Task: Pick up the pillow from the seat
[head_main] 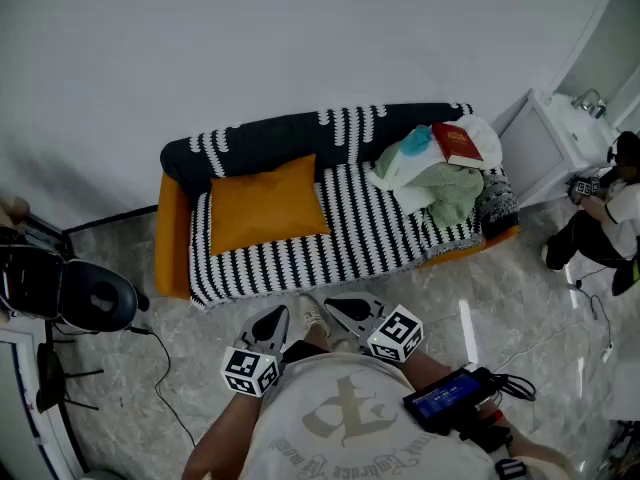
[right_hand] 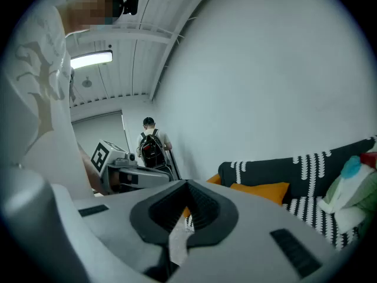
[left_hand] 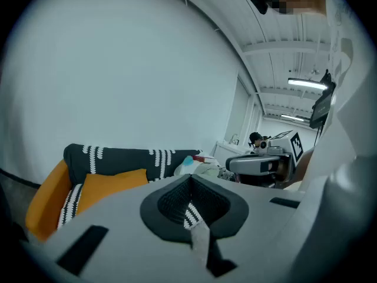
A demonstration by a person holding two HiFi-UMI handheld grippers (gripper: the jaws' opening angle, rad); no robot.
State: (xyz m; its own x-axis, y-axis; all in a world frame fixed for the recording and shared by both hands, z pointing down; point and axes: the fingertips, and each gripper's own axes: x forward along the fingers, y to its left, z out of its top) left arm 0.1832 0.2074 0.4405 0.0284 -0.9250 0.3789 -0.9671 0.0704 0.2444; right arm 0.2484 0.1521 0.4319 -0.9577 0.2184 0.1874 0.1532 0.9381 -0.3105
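Fingers together, square orange pillow on seat

This is looking like a big work room dressed up as a living room. A sofa is sitting against a bare wall, long lights are shining overhead, and another person is working nearby.

Red hardcover book atop heap of pale green and white cloths; small teal item alongside. White cabinet with tap, right. Seated person beyond. Black cable on grey marble floor.
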